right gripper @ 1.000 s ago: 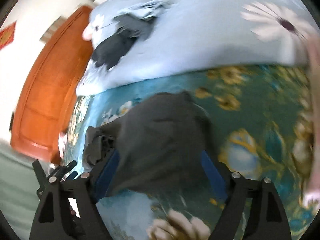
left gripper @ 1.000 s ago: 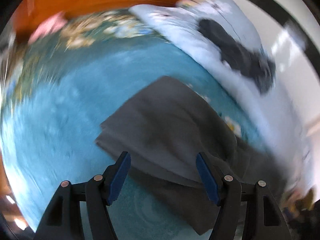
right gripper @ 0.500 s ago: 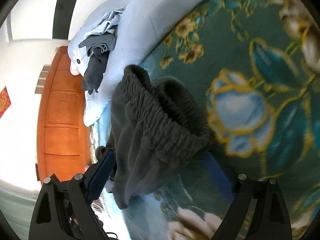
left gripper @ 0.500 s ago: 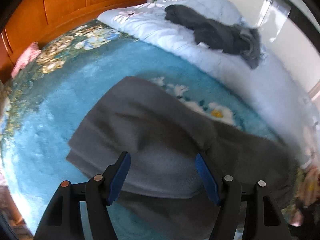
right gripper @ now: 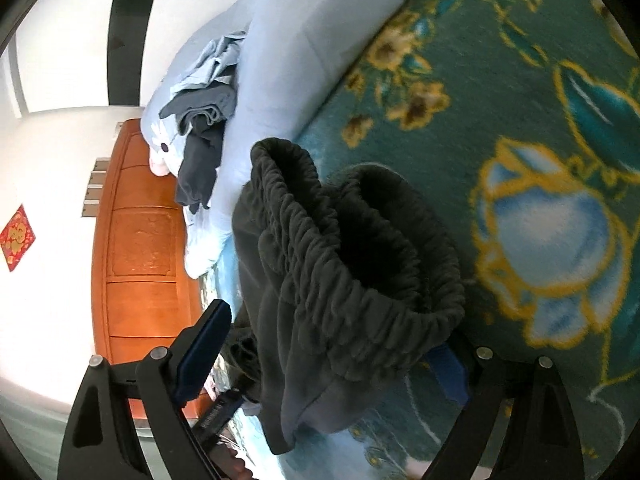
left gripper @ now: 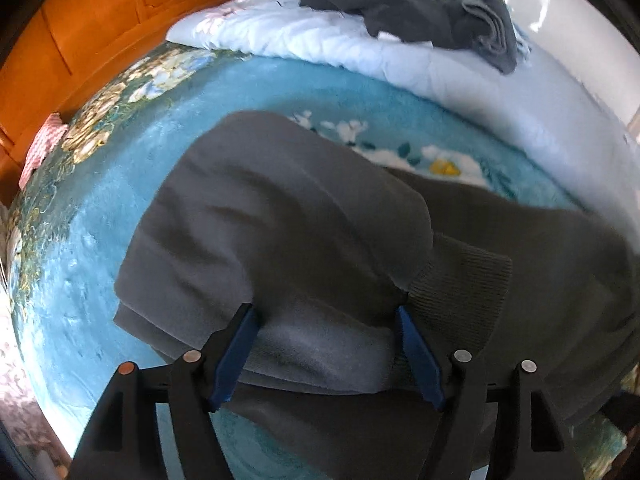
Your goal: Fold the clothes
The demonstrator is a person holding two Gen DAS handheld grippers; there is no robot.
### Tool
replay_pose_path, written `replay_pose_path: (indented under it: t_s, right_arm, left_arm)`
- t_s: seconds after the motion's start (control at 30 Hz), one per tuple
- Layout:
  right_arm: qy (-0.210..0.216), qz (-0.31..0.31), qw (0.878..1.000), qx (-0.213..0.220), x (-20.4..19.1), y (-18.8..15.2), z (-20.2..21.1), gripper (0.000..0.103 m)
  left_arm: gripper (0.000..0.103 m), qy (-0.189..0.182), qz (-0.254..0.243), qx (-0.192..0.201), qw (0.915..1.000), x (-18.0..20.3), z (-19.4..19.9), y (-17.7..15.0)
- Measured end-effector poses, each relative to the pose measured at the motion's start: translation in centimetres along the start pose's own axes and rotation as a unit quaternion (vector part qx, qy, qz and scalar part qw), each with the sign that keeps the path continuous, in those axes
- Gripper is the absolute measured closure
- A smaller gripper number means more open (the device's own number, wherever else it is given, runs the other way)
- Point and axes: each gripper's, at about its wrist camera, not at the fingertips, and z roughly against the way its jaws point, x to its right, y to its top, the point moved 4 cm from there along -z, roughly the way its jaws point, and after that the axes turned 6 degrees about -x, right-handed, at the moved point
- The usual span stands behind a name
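Dark grey sweatpants (left gripper: pixel 288 216) lie folded on a blue floral blanket (left gripper: pixel 100 208). A ribbed cuff (left gripper: pixel 464 280) shows at the right of the fold. My left gripper (left gripper: pixel 324 332) is open, its blue fingers (left gripper: pixel 234 344) straddling the near edge of the folded fabric. In the right wrist view the elastic waistband (right gripper: pixel 352 264) bunches up between the open jaws of my right gripper (right gripper: pixel 332 344). The right finger (right gripper: pixel 448 372) is mostly hidden behind the cloth.
A pale blue quilt (left gripper: pixel 400 60) lies along the far side with a pile of dark clothes (left gripper: pixel 420 20) on it; the pile also shows in the right wrist view (right gripper: pixel 204 128). An orange wooden headboard (left gripper: pixel 80 32) stands behind. A pink item (left gripper: pixel 42 148) lies at the blanket's left edge.
Both grippers have moved closer to the sweatpants. The left one now straddles the fold's edge, and the waistband fills the right gripper's gap. Both stay open.
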Motion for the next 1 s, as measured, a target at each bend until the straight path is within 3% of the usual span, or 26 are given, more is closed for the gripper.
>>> replay_pose_path:
  t_s: [0.13,0.3,0.37,0.4,0.5,0.63,0.8,1.0]
  right_arm:
    - [-0.019,-0.006,1.000,0.006,0.2,0.6,-0.9,0.013]
    - [-0.049,-0.008,0.999,0.012,0.0,0.2,-1.0,0.014]
    - [-0.043,-0.024,0.999,0.022,0.3,0.3,-0.6,0.027]
    - [-0.039,-0.030,0.998,0.028,0.5,0.4,-0.4,0.044]
    - [-0.034,-0.042,0.998,0.021,1.1,0.5,-0.1,0.054]
    - [-0.042,-0.010,0.999,0.008,-0.4,1.0,0.3,0.063]
    - [-0.026,0.009,1.000,-0.002,-1.5,2.3,1.2,0.066]
    - [-0.043,0.056,0.998,-0.001,-3.8,3.9,2.5,0.067]
  left_arm:
    - [0.024,-0.025,0.030,-0.017,0.9991,-0.8,-0.5,-0.1]
    - [0.024,-0.040,0.025,-0.034,0.9983,-1.1,-0.2,-0.6]
    - [0.023,-0.048,0.027,-0.037,0.9978,-1.3,-0.1,-0.7]
    - [0.023,-0.049,0.023,-0.036,0.9979,-1.3,-0.2,-0.8]
    - [0.023,-0.044,0.018,-0.037,0.9982,-1.2,-0.2,-0.9]
    - [0.023,-0.044,0.024,-0.037,0.9981,-1.5,-0.1,-1.0]
    - [0.024,-0.046,0.033,-0.042,0.9975,-0.6,0.0,-1.6]
    - [0.024,-0.039,-0.023,-0.040,0.9982,3.6,0.2,-2.6]
